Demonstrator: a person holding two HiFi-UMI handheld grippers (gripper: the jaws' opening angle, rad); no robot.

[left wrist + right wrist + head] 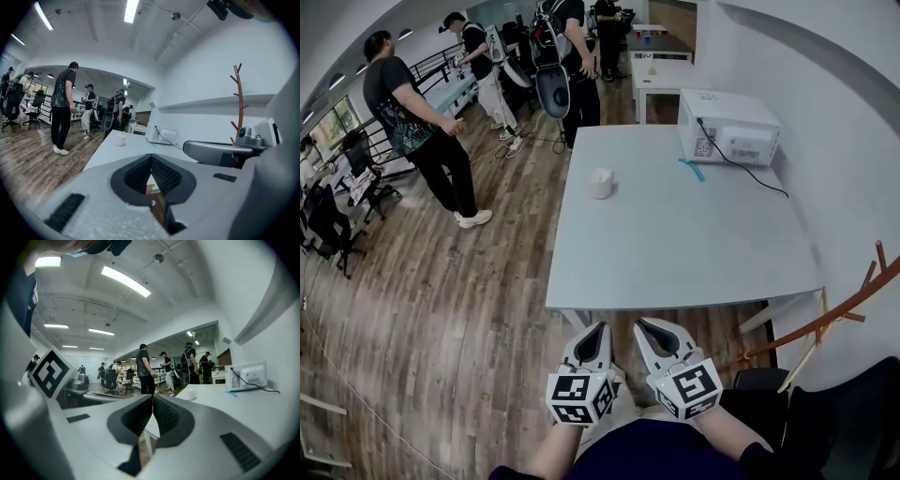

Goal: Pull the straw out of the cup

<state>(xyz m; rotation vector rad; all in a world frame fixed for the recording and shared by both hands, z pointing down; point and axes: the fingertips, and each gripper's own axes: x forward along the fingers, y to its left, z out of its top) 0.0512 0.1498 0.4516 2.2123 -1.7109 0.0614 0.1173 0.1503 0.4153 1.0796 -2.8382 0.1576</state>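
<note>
Open-plan office with a wood-plank floor and several people [417,131] standing well back. Closer in, a smooth, pale grey worktop [675,253] with straight edges. Toward its far left, a small white cup [600,183], squat and round, with no straw visible in it. Well apart from the cup, to the right, a thin teal straw [692,170] lying flat on the worktop, just beside a white boxy appliance [729,125] trailing a black cable [745,172].

Left tool [598,330] and right tool [649,328] held side by side short of the worktop's near edge, close to the person's body. Both fully closed, ribbed black pads [164,176] pressed together, nothing gripped.

Judging from this layout: straw already out of the cup, no pull in hand. Next move, if any: a long reach across the worktop, with the jaws opened first. Straw probably light and slick; cup probably easy to tip.
</note>
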